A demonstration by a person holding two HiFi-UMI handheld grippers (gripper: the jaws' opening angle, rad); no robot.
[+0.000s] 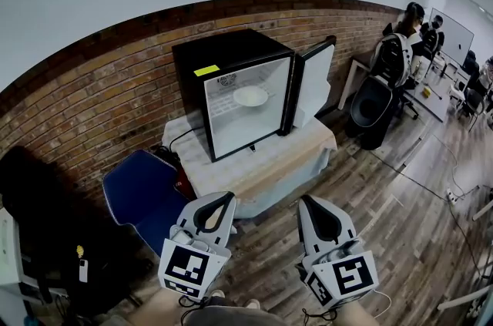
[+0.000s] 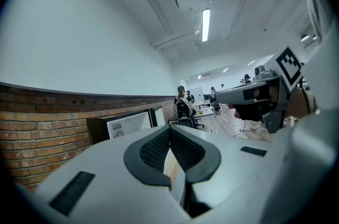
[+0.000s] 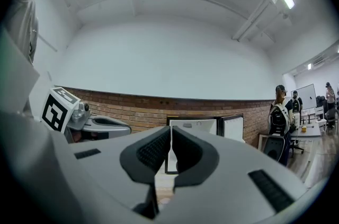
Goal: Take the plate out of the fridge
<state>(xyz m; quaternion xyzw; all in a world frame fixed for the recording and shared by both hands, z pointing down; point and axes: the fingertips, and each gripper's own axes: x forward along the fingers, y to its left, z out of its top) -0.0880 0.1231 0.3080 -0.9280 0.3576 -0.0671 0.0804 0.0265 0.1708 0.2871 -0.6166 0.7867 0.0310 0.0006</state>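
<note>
The plate lies flat on the upper shelf inside the small black fridge. The door is swung open to the right, and the fridge stands on a cloth-covered worktop. Both your tools are well apart from it. The left gripper and the right gripper point level toward the fridge, and each has its fingers clenched together on nothing.

Judging by its white, glossy look, the plate is probably ceramic. That would make it stiff, fairly light, smooth, and breakable if it drops. It may also be cold and a little slick.

Open the fingers before you reach in. Take the near rim with one finger above and one below, seated well in from the edge. Keep the plate level as it comes off the shelf. Its flat bottom gives you nothing to grip, so the rim is your only hold. Steady the far side with your other gripper if it tips.
</note>
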